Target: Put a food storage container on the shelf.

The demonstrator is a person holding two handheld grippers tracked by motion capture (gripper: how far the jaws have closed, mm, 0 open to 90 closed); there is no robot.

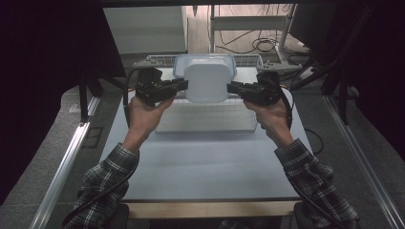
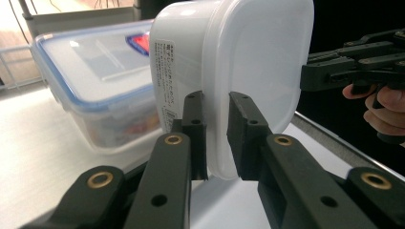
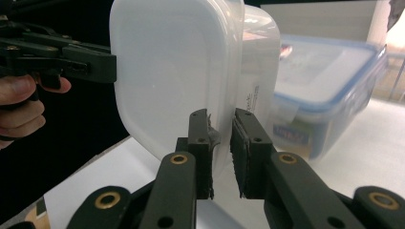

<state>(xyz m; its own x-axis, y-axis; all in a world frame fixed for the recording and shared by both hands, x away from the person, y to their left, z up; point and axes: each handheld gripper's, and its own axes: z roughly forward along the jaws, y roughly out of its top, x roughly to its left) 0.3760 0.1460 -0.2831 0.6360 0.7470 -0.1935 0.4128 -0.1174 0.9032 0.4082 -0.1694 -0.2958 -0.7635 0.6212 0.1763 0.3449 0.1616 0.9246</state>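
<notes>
Plaid sleeves and two hands enter from the near edge of the desk. Left claw: jaws clamped on the left rim of a white lidded container. Right claw: jaws clamped on the same container's right rim. Container held between both, raised off the desk, turned on edge with its lid facing the person. Below it, a white tray. Behind, a clear box with blue-rimmed lid. Farthest, a wire rack.
</notes>
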